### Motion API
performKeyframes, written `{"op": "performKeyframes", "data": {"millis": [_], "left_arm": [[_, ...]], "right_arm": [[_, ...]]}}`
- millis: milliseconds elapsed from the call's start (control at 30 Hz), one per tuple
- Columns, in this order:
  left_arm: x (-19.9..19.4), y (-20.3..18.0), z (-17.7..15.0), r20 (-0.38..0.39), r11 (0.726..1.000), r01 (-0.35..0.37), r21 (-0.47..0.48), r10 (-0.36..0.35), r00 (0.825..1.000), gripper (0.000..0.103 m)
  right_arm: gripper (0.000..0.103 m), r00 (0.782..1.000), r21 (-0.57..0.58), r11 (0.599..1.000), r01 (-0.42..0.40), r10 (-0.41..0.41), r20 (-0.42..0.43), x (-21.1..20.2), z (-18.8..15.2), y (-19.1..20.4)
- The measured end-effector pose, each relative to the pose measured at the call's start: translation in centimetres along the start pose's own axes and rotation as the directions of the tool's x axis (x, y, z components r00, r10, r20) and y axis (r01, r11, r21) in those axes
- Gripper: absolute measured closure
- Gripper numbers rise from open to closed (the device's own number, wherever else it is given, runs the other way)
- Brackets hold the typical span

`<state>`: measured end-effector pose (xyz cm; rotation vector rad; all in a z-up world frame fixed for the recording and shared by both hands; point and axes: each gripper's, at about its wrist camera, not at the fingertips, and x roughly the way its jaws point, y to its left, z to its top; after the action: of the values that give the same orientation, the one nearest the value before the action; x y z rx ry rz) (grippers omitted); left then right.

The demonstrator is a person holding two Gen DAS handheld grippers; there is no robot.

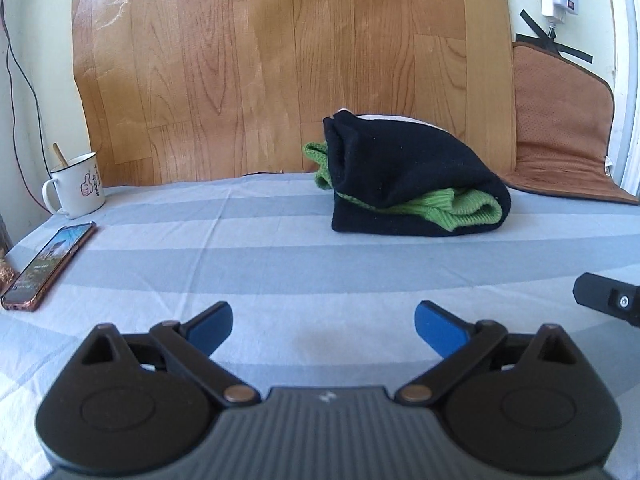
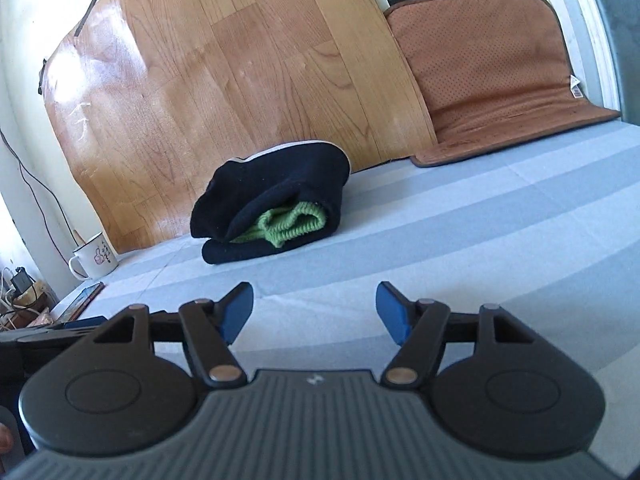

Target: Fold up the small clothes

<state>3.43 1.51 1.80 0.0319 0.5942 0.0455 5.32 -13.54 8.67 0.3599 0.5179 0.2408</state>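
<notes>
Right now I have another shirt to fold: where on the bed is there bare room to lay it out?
Bare sheet lies between the claws and the folded garment, and between the garment and the phone. It is crowded at the left edge by the phone and mug, and at the back right by the brown mat.

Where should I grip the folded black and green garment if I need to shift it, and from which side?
Take the folded garment at its open near edge, where the green ribbed cuff sits between the black layers. Come in low from the front, one jaw under the bottom layer. The rounded fold at the right looks too thick and would likely unroll. Both the left gripper and right gripper are open and empty.
</notes>
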Motion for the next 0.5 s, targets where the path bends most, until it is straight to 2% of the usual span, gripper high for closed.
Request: {"op": "performKeyframes", "data": {"millis": [500], "left_arm": [[-0.23, -0.27, -0.15, 0.012, 1.000, 0.004, 0.017, -0.004, 1.000, 0.000]], "right_arm": [[0.030, 1.000, 0.026, 1.000, -0.013, 0.013, -0.001, -0.14, -0.11, -0.31]]}}
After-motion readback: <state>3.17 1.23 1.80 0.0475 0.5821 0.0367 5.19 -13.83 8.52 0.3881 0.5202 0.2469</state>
